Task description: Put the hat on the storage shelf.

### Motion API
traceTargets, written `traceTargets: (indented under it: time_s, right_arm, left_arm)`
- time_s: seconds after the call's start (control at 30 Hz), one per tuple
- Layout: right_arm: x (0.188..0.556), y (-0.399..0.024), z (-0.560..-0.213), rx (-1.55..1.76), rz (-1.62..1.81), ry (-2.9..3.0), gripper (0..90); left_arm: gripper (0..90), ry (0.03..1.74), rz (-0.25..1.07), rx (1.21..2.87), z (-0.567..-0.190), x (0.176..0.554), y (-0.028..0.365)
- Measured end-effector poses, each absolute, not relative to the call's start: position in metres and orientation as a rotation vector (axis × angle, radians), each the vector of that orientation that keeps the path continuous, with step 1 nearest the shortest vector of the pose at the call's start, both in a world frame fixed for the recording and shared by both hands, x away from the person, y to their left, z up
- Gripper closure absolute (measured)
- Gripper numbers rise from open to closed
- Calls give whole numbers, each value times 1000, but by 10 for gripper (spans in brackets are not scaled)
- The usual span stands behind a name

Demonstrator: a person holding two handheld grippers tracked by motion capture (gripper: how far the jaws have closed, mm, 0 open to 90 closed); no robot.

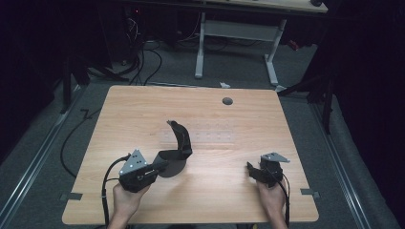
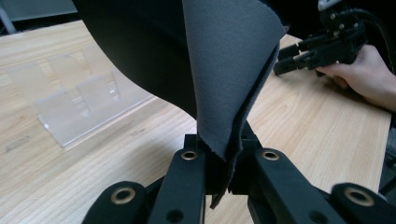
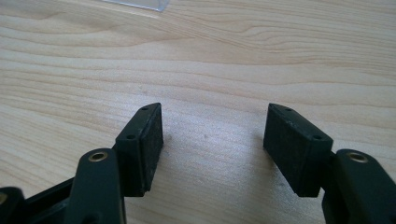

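Observation:
A dark grey piece of cloth (image 1: 181,142) curls up from the wooden table (image 1: 143,109), left of centre. My left gripper (image 1: 161,165) is shut on its lower edge. In the left gripper view the cloth (image 2: 229,70) rises folded out of the pinched jaws of the left gripper (image 2: 223,156). At the table's front right, a hand holds my right gripper (image 1: 249,169) low over the wood. It stands open with nothing between its fingers, as the right gripper view confirms (image 3: 215,135). Seen from the left gripper, the right gripper (image 2: 287,58) points toward the cloth.
A clear plastic stand (image 2: 79,102) lies flat on the table beyond the cloth, faint in the high view (image 1: 210,133). A round cable hole (image 1: 227,101) sits near the far edge. Beyond the table are a white desk frame (image 1: 272,57) and floor cables (image 1: 143,62).

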State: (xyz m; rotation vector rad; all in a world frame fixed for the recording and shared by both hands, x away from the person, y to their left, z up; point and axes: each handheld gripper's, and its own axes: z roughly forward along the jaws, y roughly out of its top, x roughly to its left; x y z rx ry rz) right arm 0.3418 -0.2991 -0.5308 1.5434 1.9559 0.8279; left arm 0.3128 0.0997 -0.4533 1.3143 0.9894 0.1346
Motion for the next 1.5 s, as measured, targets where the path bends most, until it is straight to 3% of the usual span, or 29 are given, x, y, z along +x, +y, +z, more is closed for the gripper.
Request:
traceTargets:
  time_s: [0.93,1.5]
  right_arm:
    - [342,-299,-531,1543,835,1962,357]
    - [341,-298,-531,1532,834,1976,347]
  left_arm:
    - [863,1075,179,1209,-428,341,126]
    - [864,1081,271,1197,-407,367,133]
